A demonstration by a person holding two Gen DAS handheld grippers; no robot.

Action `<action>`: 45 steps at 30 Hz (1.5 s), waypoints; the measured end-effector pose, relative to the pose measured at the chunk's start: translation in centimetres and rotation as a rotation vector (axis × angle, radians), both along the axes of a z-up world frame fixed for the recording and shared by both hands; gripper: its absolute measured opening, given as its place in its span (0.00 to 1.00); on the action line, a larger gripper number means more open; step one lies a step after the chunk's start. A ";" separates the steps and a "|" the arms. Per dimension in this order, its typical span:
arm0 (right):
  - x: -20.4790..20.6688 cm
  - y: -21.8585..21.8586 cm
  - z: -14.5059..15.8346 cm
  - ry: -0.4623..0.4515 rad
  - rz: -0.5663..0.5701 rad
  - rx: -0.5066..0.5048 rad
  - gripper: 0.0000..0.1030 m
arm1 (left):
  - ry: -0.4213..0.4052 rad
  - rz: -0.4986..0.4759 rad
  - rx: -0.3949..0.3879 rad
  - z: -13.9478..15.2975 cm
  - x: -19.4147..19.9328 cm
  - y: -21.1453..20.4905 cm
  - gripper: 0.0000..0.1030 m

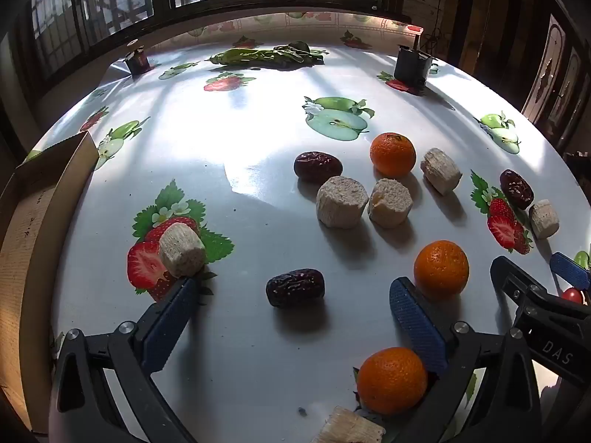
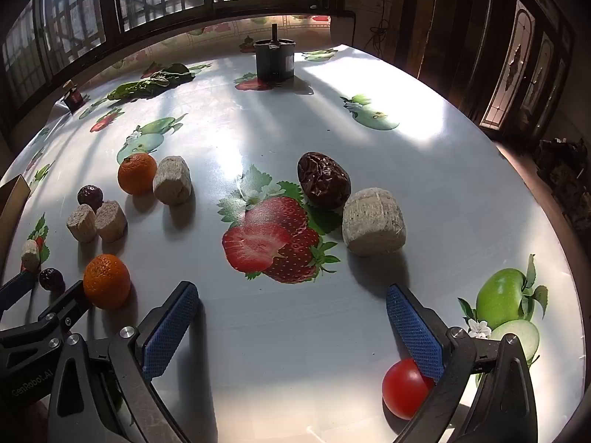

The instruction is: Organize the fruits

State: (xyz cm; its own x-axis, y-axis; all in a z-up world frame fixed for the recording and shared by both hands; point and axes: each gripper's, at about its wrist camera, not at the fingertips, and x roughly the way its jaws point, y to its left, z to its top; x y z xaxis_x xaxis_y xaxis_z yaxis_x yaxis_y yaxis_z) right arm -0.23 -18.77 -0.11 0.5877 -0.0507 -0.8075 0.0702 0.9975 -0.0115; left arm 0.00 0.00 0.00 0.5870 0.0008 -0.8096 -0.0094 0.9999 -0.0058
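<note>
A cardboard box (image 1: 40,199) sits at the far left edge of the table (image 1: 240,170), which wears a cloth printed with strawberries and apples. The left gripper (image 1: 291,317) is spread wide open and holds nothing. A wrinkly red date (image 1: 295,288) lies on the cloth between its blue fingers (image 1: 417,325). Left of that date, a pale sugarcane chunk (image 1: 181,249) rests on a printed strawberry. Right of the date sits an orange (image 1: 441,267), just beside the gripper's right finger. Behind the date are two more sugarcane chunks (image 1: 341,206), another date (image 1: 317,167) and another orange (image 1: 392,154).

The right gripper (image 2: 291,328) is also wide open and empty. Past it, well right of that first date, lie a big date (image 2: 324,180) and a sugarcane chunk (image 2: 373,227) side by side. A cherry tomato (image 2: 404,387) touches its right finger.
</note>
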 end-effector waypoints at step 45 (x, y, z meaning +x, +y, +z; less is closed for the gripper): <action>-0.7 1.3 0.5 0.059 -0.008 -0.006 0.99 | 0.049 -0.152 -0.019 0.4 -0.8 0.5 0.99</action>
